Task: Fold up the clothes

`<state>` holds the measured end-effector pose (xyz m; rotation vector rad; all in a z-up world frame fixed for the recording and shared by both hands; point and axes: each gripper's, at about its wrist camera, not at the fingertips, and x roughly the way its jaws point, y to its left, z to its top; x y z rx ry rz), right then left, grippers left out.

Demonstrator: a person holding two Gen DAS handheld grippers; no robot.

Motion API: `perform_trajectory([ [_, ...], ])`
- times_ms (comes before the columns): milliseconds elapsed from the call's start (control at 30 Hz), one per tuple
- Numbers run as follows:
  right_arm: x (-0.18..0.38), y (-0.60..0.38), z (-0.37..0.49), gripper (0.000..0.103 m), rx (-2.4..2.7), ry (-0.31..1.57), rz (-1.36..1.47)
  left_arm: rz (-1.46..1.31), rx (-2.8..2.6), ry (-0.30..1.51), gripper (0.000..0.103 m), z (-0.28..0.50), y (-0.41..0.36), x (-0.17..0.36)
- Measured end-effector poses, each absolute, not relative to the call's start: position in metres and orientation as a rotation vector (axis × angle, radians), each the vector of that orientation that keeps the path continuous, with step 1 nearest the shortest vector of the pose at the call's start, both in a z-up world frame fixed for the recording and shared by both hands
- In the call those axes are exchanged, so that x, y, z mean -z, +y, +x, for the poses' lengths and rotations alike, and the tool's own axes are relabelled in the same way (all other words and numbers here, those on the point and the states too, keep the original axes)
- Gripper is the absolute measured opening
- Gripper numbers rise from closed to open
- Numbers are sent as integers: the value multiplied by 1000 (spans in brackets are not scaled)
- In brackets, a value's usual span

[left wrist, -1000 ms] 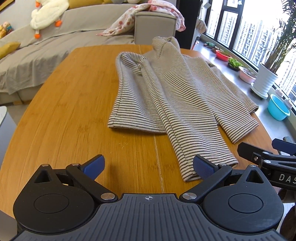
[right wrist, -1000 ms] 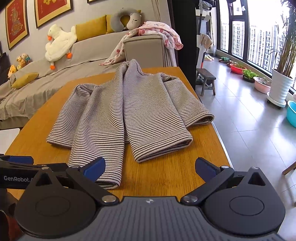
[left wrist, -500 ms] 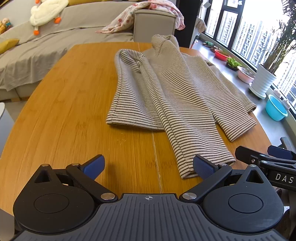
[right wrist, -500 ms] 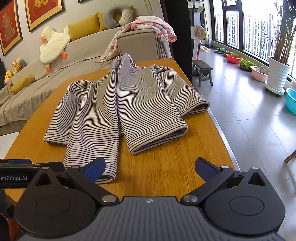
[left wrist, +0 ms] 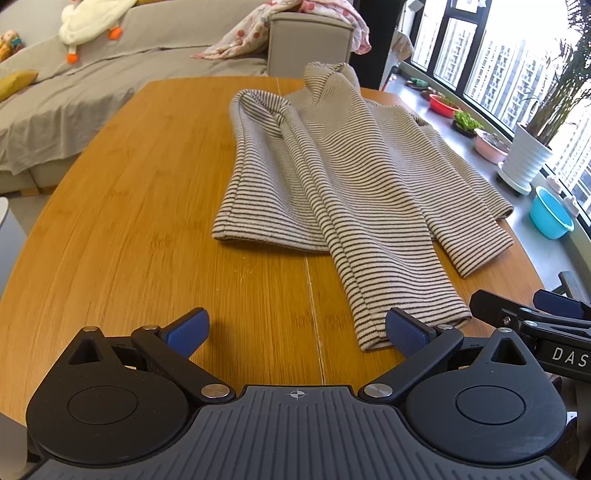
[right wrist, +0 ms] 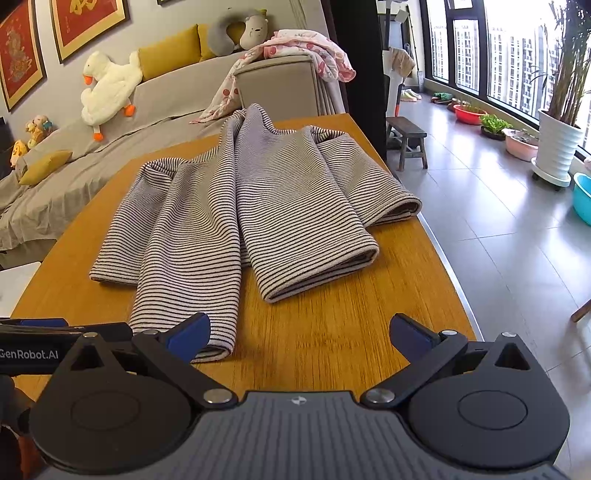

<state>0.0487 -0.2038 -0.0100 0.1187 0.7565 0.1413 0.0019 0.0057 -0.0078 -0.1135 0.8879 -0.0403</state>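
Grey-and-dark striped knit sweater [left wrist: 343, 184] lies flat on the oval honey-coloured wooden bench [left wrist: 129, 221], both sleeves folded in over the body, collar at the far end. One sleeve cuff reaches toward the near edge.

Left claw [left wrist: 295, 330] hangs low over the near bench edge, blue-padded fingers [left wrist: 188, 328] spread wide, released, nothing between them. Its right pad sits just beside or over the near sleeve cuff; cannot tell if touching.

Right claw [right wrist: 301, 334] is also spread open, empty, just above bare wood near the bench's right side. Its left pad overlaps the same cuff in the right wrist view. The two claws sit side by side; each shows at the edge of the other's view.

Around: grey fabric-covered sofa [right wrist: 110, 147] behind the bench, white plush duck with orange feet [right wrist: 107, 92] on it, mustard yellow cushion [right wrist: 44, 166], pink floral blanket [right wrist: 306, 51] draped over the grey sofa arm at the far bench end. Small dark wooden stool [right wrist: 406, 140] on the grey tiled floor to the right. White ribbed plant pot [right wrist: 557, 147], turquoise plastic basin [left wrist: 550, 218] and red bowl [right wrist: 469, 112] line the window side. Red framed pictures [right wrist: 85, 22] on the wall.

Nothing lies between the claws and the sweater.
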Motion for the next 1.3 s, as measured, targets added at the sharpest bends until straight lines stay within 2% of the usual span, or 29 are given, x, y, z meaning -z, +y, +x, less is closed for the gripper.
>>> perform_trajectory([
  [1300, 9, -192, 46, 103, -156, 765, 73, -155, 34, 890, 103, 6, 15, 7],
])
